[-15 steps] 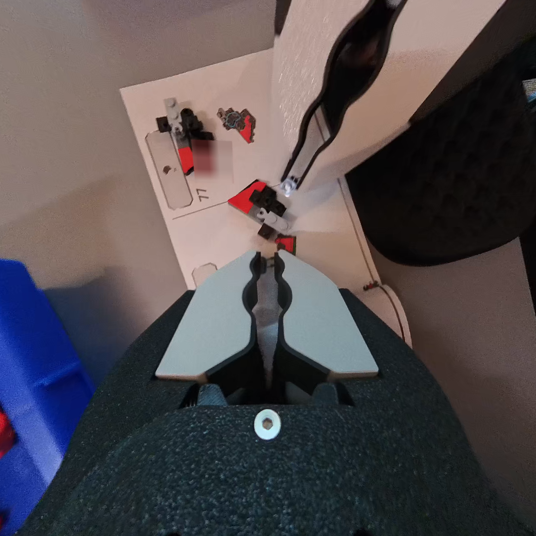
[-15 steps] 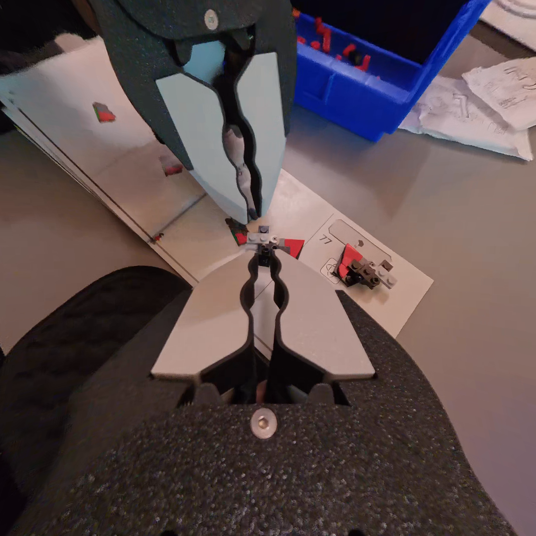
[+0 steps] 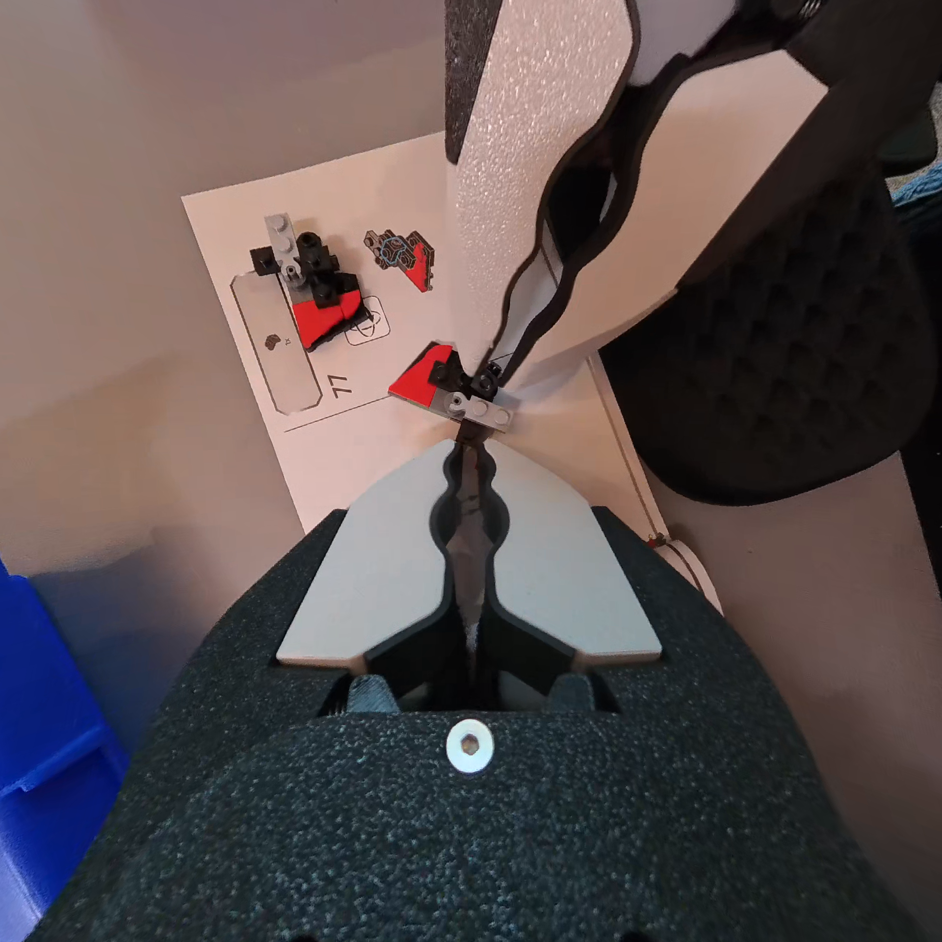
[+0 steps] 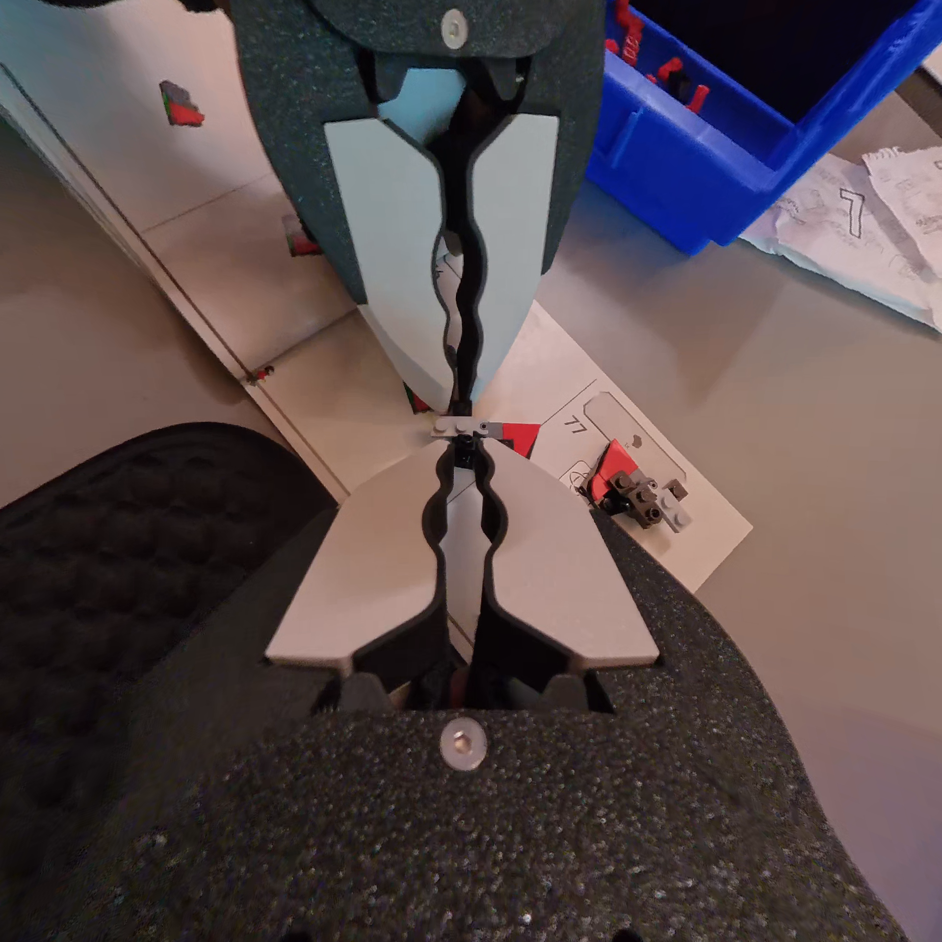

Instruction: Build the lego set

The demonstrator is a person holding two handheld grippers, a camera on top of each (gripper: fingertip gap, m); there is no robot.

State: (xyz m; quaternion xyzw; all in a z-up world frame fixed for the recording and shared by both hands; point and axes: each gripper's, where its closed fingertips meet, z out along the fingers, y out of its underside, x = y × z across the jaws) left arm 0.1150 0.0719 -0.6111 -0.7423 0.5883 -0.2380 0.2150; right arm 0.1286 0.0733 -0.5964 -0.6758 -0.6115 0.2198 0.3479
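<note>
My left gripper (image 3: 469,442) is shut on a small lego assembly (image 3: 448,395) made of a red wedge, black bricks and a grey plate, and holds it just above the instruction sheet (image 3: 357,193). My right gripper (image 4: 464,448) is shut on a small black piece (image 4: 465,455) and presses it against the assembly (image 4: 484,430). In the left wrist view the right gripper (image 3: 490,374) comes in from the upper right. In the right wrist view the left gripper (image 4: 461,405) comes down from above. A second, similar assembly (image 3: 311,285) lies on the sheet and also shows in the right wrist view (image 4: 634,492).
A blue parts bin (image 4: 713,168) with red pieces stands on the grey table beyond the left gripper and shows at the left edge of the left wrist view (image 3: 35,713). Crumpled paper bags (image 4: 866,224) lie beside it. The open booklet (image 4: 178,178) extends to the left. Less than 4 cm separates the two grippers' tips.
The right gripper has moved its small piece down onto the assembly held by the left gripper. The two grippers' tips now nearly meet. The second assembly has not moved.
</note>
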